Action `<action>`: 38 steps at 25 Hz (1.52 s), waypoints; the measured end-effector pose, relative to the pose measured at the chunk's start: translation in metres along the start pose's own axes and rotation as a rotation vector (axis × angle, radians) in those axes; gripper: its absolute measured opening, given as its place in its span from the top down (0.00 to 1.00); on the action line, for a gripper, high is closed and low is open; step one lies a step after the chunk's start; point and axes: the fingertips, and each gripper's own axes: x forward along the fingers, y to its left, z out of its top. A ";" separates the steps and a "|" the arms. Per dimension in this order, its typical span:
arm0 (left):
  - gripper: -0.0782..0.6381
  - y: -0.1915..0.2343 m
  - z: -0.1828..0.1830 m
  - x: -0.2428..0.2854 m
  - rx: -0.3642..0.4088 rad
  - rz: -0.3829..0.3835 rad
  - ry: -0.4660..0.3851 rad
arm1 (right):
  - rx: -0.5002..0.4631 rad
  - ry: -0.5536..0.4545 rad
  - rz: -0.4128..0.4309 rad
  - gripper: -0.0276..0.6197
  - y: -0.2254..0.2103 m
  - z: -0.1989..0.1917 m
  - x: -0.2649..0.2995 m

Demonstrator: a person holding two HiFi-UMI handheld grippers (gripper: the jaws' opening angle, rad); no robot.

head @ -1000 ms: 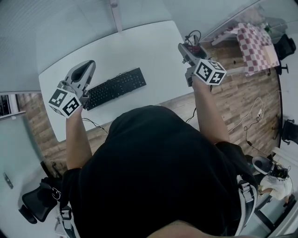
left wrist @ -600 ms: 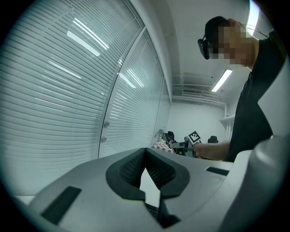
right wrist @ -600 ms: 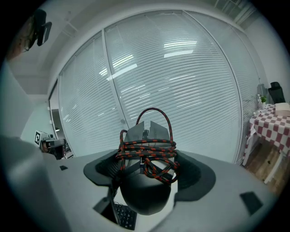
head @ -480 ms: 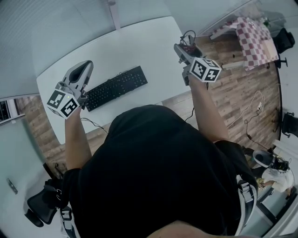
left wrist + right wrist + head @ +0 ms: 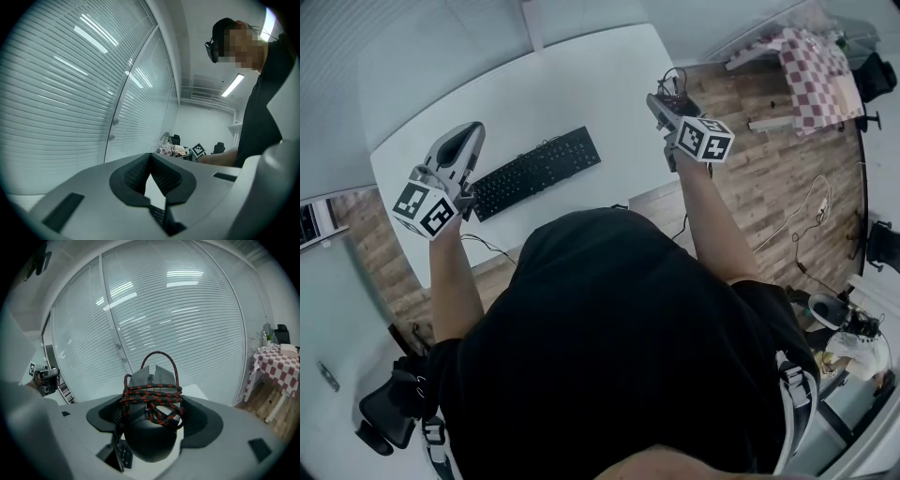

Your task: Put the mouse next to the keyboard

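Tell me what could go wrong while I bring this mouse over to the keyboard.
1. The cable wound round the mouse has a loose loop standing up; it may snag the right tongs on release.
2. The mouse hangs near the right edge of the table, far from the keyboard; an early release might drop it off.

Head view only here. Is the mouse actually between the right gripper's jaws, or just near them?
Observer: Between them. In the right gripper view, the right gripper has its jaws closed on the sides of the mouse.
Operator: Is its cable dangling?
Observer: No. The red-and-black cable is coiled around the mouse body, with one loop standing up above it.
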 end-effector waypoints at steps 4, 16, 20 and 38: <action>0.86 0.006 -0.011 -0.002 -0.015 -0.001 0.016 | -0.005 0.044 -0.014 0.34 -0.006 -0.019 0.013; 0.86 0.022 -0.027 0.006 -0.047 -0.010 0.037 | -0.055 0.194 -0.050 0.34 -0.021 -0.089 0.053; 0.86 0.029 -0.032 0.008 -0.062 -0.008 0.054 | -0.071 0.245 -0.061 0.34 -0.028 -0.110 0.063; 0.86 0.052 -0.059 0.027 -0.113 -0.022 0.101 | -0.100 0.407 -0.100 0.34 -0.047 -0.173 0.105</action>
